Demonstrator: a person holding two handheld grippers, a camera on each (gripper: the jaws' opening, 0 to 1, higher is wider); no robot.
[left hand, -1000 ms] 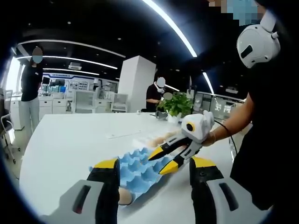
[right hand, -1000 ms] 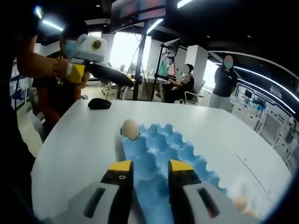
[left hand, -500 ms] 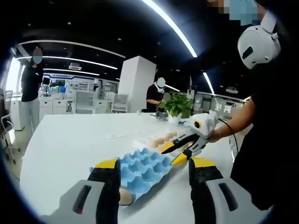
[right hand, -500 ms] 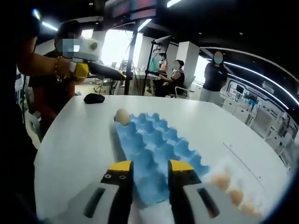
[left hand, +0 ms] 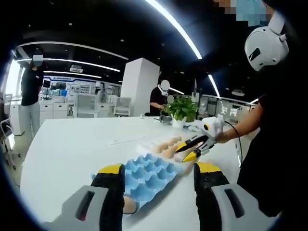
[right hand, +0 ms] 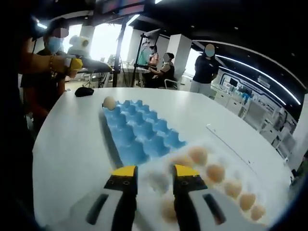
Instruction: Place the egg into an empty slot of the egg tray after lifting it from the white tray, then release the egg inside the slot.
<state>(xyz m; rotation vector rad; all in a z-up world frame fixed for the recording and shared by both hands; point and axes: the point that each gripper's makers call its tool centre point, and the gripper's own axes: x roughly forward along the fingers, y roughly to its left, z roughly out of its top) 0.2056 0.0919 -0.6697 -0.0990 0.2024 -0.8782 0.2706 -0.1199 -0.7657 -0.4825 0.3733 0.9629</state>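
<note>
One egg (left hand: 127, 204) is already sitting in a near corner slot of the blue egg tray (left hand: 147, 173) in the left gripper view, just inside the left gripper's (left hand: 156, 179) yellow-tipped jaws, which are standing wide apart and holding nothing. Beyond the tray, the right gripper (left hand: 190, 147) is hovering over the eggs (left hand: 166, 146) in the white tray (left hand: 144, 146), its jaws parted with nothing between them.

Several eggs (right hand: 215, 173) are lying in the white tray (right hand: 231, 204) in the right gripper view, and the right gripper (right hand: 151, 175) is pointing down at them, jaws apart and empty. The egg tray (right hand: 142, 134) is lying beyond with the one egg (right hand: 109, 102) at its far corner and the other slots empty. Judging by this, the next egg is not yet gripped; picking, carrying and releasing are all left.
</note>
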